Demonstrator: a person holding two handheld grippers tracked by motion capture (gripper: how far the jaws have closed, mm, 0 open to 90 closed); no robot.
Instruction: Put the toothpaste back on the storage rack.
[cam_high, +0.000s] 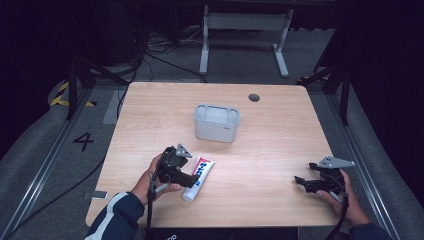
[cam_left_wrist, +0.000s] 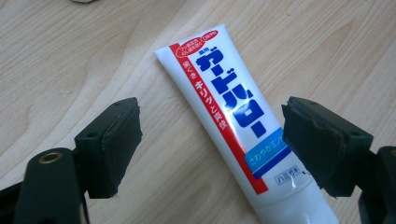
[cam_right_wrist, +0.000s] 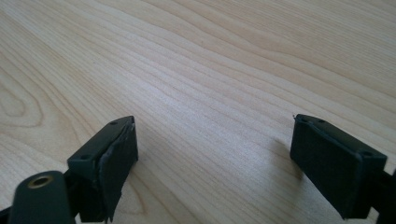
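One grey bin (cam_high: 216, 123) stands mid-bench (cam_high: 280, 145); my left fingers (cam_left_wrist: 116, 140) straddle the toothpaste tube (cam_left_wrist: 229, 116) unclamped, right fingers (cam_right_wrist: 116, 163) wide.

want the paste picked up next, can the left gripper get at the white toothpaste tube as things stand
Probably yes: the left gripper has its jaws open, straddling the white toothpaste tube with red and blue lettering, which lies flat on the bare wooden table with nothing between.

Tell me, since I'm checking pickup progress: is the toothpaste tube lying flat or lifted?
Lying flat: the toothpaste tube rests on the wooden table, untouched between the left gripper's open jaws.
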